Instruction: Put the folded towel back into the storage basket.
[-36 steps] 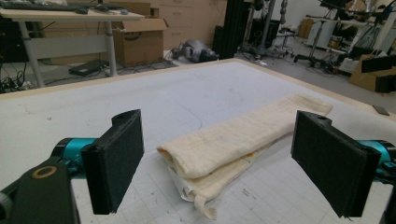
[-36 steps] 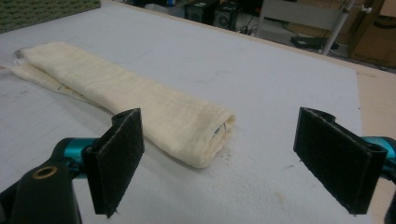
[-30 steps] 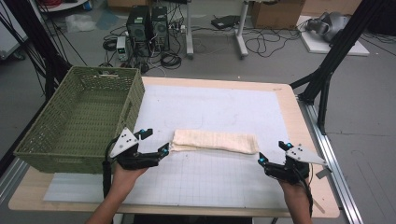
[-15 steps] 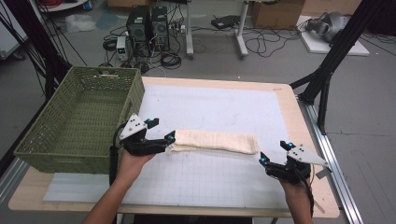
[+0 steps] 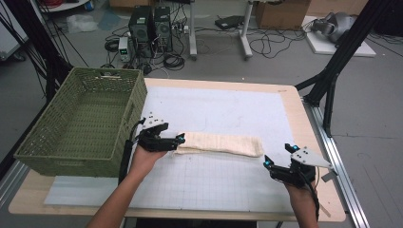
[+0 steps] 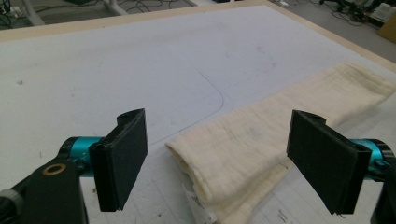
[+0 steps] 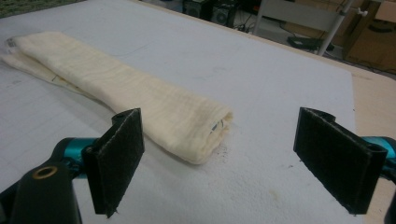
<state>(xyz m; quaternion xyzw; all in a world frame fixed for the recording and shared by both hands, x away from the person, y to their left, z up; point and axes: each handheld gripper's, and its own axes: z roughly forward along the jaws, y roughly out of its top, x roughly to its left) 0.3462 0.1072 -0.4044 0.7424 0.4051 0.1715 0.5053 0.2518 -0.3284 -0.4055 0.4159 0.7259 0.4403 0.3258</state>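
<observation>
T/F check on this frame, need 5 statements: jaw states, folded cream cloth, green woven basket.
1. The left gripper has its jaws open around the near end of the folded cream cloth. True.
2. The right gripper is shut on the cloth. False: its jaws are open and the cloth's end lies ahead of them, nearer one jaw, not clamped.
3. The cloth lies inside the green woven plastic basket. False: it lies on the white mat beside the basket.
4. In the high view, the basket sits at the table's left side. True.
5. The cloth is spread out flat in a single layer. False: it is folded into a long narrow strip with layered edges.
</observation>
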